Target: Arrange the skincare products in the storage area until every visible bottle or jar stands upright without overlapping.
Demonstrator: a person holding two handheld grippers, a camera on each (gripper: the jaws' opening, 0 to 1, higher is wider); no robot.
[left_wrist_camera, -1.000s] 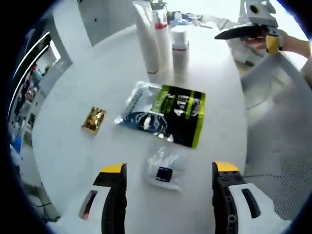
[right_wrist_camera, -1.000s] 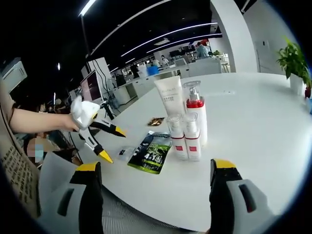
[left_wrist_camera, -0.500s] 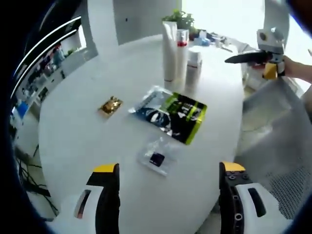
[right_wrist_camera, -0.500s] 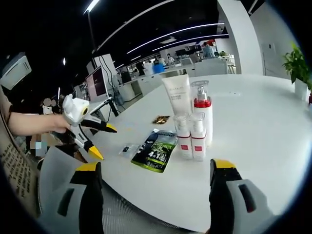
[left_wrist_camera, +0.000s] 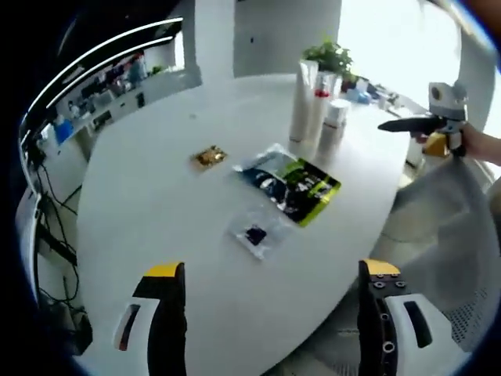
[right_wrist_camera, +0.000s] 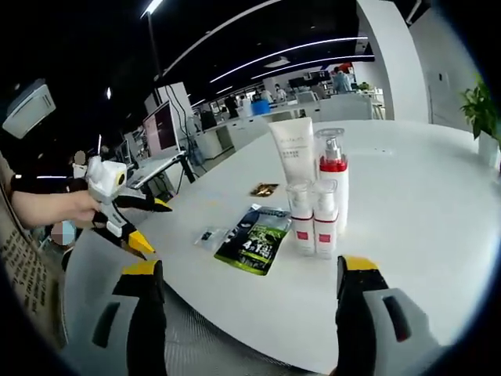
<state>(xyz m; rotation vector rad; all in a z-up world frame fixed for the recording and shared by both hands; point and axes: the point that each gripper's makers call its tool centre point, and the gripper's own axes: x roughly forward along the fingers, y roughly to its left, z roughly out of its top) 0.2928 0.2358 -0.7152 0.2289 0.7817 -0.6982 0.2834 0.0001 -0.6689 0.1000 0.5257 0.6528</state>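
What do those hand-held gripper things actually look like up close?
Each gripper has two chunky black jaws capped with yellow tips, set in pale grey-white housings with dark slots. In the right gripper view, the left gripper shows a white body and slim black jaws ending in yellow. The right gripper looks alike, with a yellow part near the hand.

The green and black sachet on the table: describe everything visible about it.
The green and black sachet is a flat, glossy foil-like packet, black with lime-green panels and white print too small to read. It lies flat on the white table, partly overlapping a dark blue and clear packet beneath it. It sits beside the upright bottles, apart from them, and neither tool touches it.
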